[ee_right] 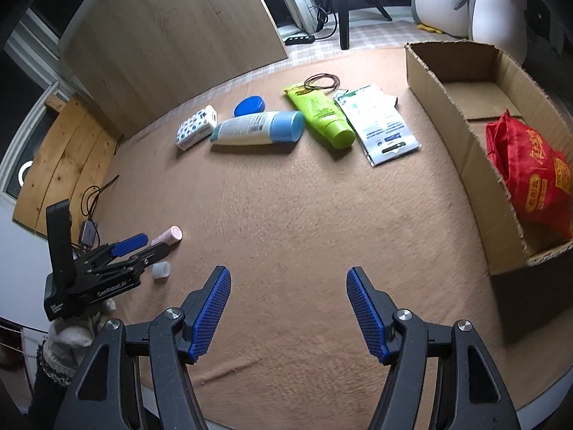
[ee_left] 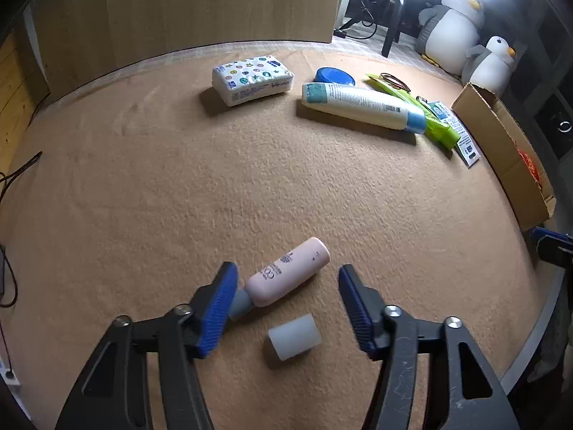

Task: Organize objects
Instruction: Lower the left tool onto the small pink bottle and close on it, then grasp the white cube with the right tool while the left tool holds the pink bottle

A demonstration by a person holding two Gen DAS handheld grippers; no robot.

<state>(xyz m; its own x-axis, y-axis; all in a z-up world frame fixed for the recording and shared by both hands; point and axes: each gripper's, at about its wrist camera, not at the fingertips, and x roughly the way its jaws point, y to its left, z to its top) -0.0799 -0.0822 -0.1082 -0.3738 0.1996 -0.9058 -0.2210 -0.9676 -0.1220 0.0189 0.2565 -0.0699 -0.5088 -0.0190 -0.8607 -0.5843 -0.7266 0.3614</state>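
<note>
A small pink bottle lies on the tan blanket with its grey nozzle bare. Its translucent white cap rests loose just in front of it. My left gripper hangs low over both, open, the bottle between its fingers. The left pad is against the grey nozzle, while the right pad stays clear of the bottle. The right wrist view shows the same bottle, cap and left gripper at far left. My right gripper is open over bare blanket, holding nothing.
Far across the blanket lie a tissue pack, a blue lid, a white bottle with a blue cap, a green tube, a sachet and hair bands. A cardboard box at right holds a red bag.
</note>
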